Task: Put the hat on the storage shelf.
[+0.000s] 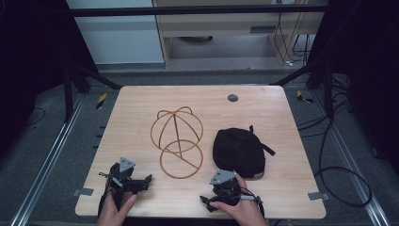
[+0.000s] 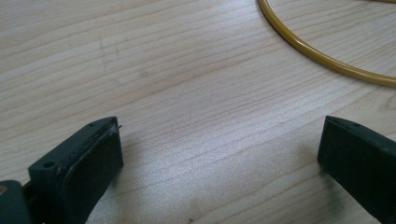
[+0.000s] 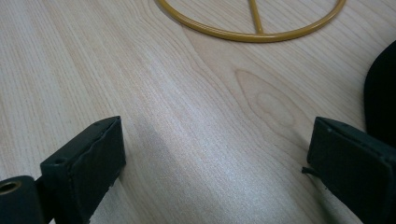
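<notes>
We see the left tongs (image 1: 141, 182) low on the wooden surface (image 1: 136, 117), held by a hand (image 1: 114, 209) at the near edge, jaws spread wide with bare wood between them and nothing held. Ahead of them and to their right lies the yellow wire frame (image 1: 178, 141) — a ring flat on the surface with a domed cage rising behind it. In the left gripper view an arc of that ring (image 2: 322, 58) curves past the upper right, well apart from both jaws.

The right tongs (image 1: 206, 201) sit near the same edge, gripped by the other hand (image 1: 244, 209), and they too gape wide and hold nothing. The black cap (image 1: 239, 151) rests just beyond them, slightly to their right; in the right gripper view its dark edge (image 3: 380, 93) shows just above the right jaw, though we cannot tell whether they touch. The ring (image 3: 252, 33) with its crossbar lies ahead of these tongs — clear of both jaws
</notes>
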Motion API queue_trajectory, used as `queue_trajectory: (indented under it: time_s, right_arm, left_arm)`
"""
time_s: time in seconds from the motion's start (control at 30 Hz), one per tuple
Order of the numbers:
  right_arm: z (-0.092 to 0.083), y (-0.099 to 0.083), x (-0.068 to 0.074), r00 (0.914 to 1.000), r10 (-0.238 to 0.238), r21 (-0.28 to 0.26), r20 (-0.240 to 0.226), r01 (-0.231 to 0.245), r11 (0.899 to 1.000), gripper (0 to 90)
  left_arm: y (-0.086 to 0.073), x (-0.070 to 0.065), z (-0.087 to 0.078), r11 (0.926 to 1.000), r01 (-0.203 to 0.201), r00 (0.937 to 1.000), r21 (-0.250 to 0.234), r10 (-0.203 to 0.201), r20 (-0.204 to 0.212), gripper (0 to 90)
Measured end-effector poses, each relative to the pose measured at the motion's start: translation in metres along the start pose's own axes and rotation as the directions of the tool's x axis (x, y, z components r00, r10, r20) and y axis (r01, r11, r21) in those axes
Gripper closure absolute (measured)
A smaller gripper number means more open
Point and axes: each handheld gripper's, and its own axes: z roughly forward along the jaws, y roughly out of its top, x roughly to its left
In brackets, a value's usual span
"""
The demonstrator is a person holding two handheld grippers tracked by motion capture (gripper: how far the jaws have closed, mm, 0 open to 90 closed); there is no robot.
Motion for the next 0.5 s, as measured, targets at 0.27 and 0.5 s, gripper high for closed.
queue_trajectory:
  time_s: [0.27, 0.5]
  right_arm:
    - [-0.003, 0.004, 0.005, 0.9995, -0.015, 0.015, 0.028, 0.015, 1.000, 6.2]
    - [-0.020, 0.008, 0.012, 0.9988, -0.012, -0.029, 0.048, 0.013, 1.000, 7.3]
  left_arm:
    - [0.003, 0.004, 0.003, 0.9995, -0.030, 0.9988, -0.009, 0.030, 0.038, 0.0]
    - [0.006, 0.010, 0.007, 0.9973, -0.072, 0.9942, -0.012, 0.073, 0.079, 0.0]
